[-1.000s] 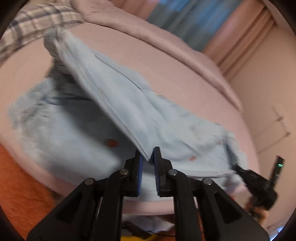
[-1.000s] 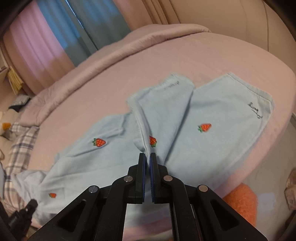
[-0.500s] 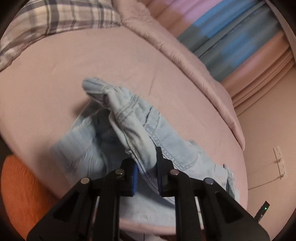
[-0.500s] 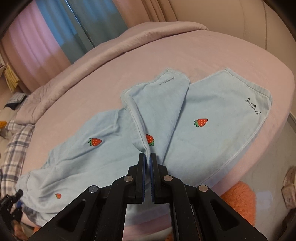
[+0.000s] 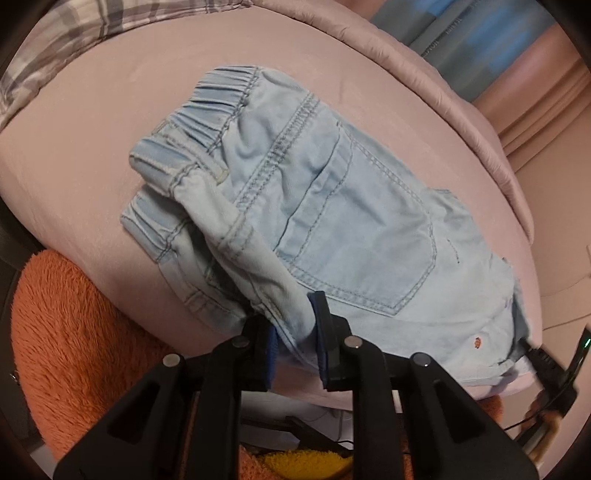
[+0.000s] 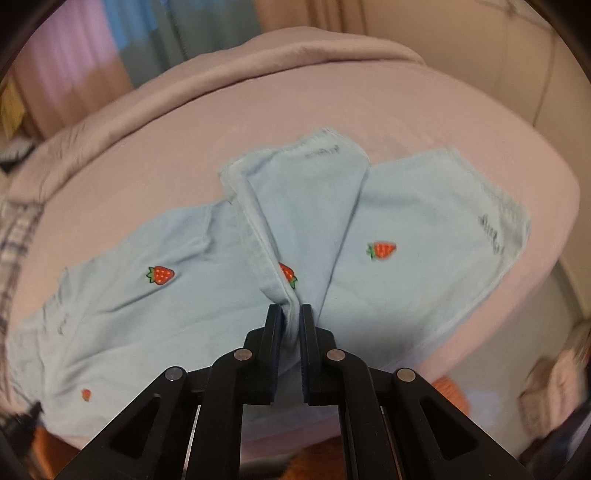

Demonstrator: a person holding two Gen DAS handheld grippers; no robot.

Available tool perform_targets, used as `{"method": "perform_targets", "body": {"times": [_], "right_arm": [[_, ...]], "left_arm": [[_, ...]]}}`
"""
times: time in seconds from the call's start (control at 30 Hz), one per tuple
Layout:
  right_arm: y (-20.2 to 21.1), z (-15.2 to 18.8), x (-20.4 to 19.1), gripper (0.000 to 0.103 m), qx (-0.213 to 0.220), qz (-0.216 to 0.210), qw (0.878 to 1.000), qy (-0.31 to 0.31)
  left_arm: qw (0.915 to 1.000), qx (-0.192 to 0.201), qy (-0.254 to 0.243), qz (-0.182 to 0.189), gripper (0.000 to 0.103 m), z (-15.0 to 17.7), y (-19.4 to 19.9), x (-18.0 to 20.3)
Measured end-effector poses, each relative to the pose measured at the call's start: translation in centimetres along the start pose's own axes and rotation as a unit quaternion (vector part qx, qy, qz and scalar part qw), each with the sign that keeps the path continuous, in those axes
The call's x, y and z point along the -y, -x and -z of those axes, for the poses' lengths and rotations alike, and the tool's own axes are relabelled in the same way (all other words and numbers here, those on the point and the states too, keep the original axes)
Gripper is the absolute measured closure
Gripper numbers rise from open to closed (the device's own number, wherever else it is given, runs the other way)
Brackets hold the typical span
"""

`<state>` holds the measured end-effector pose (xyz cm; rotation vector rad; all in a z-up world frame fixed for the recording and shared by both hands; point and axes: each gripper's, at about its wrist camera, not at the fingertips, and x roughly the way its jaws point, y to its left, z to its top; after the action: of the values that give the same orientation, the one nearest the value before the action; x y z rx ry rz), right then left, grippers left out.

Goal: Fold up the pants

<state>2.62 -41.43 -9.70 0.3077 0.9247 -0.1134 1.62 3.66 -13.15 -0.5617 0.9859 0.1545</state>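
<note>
Light blue denim pants (image 5: 369, 221) lie on a pink bed (image 5: 92, 122), doubled over with the elastic waistband and a back pocket facing up. My left gripper (image 5: 293, 325) sits at the near edge with a thick fold of the waist end between its pads, and its jaws are opening. In the right wrist view the pants (image 6: 184, 306), dotted with strawberries, spread across the bed (image 6: 332, 92) with one leg folded over the other. A raised ridge of cloth stands between the parted pads of my right gripper (image 6: 291, 314); its jaws are opening.
An orange fuzzy rug (image 5: 74, 332) lies below the bed's near edge. A plaid blanket (image 5: 74, 29) sits at the far left of the bed, curtains (image 5: 480, 37) hang behind. A black tool with a green light (image 5: 554, 376) shows at the pants' right end.
My left gripper swung the waist end over and down, so the pants went from hanging in the air to lying doubled on the bed. The right gripper's pads have parted around the cloth ridge.
</note>
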Motion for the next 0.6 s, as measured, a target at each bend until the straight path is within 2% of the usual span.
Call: {"method": "perform_targets", "body": {"times": [0.03,0.07,0.1,0.17,0.27,0.3,0.33,0.4,0.43,0.53,0.6], "right_arm": [[0.2,-0.6,-0.7,0.075,0.008,0.018,1.000,0.021],[0.2,-1.1,-1.3,0.059,0.016,0.031,0.999,0.039],[0.2,-1.6,-1.9,0.054,0.025,0.042,0.997,0.058],[-0.5,-2.8,-3.4,0.054,0.033,0.047,0.994,0.095],[-3.4,-4.5,-5.2,0.054,0.006,0.037,0.992,0.122],[-4.2,-4.8,-5.5,0.054,-0.001,0.045,0.991,0.127],[-5.2,-5.3,-5.9,0.056,-0.004,0.065,0.989,0.130],[-6.8,-6.1,-6.3,0.100,0.005,0.107,0.984,0.140],[-7.1,-6.6,-6.2,0.100,0.010,0.122,0.983,0.137],[-4.9,-7.9,-3.4,0.100,0.048,0.092,0.993,0.061],[-2.2,-8.3,-0.5,0.100,0.087,0.087,0.992,0.001]], "left_arm": [[1.0000,0.001,-0.003,-0.003,0.084,0.0,0.0,0.0],[1.0000,0.002,-0.006,-0.005,0.084,0.1,-0.1,0.2],[1.0000,0.002,-0.005,-0.005,0.084,-0.1,-0.2,0.2],[1.0000,0.001,0.000,-0.003,0.084,-0.2,-0.3,0.1],[1.0000,-0.002,0.006,0.003,0.084,-0.3,-0.4,-0.1],[1.0000,-0.003,0.007,0.005,0.084,-0.3,-0.5,-0.1],[0.9999,-0.004,0.007,0.006,0.084,-0.4,-0.5,-0.2],[0.9999,-0.006,0.007,0.009,0.084,-0.4,-0.5,-0.2],[0.9999,-0.007,0.005,0.009,0.083,-0.4,-0.4,-0.2],[0.9999,-0.011,0.003,0.010,0.083,-0.6,-0.4,-0.4],[0.9999,-0.014,0.003,0.010,0.083,-0.7,-0.4,-0.5]]}}
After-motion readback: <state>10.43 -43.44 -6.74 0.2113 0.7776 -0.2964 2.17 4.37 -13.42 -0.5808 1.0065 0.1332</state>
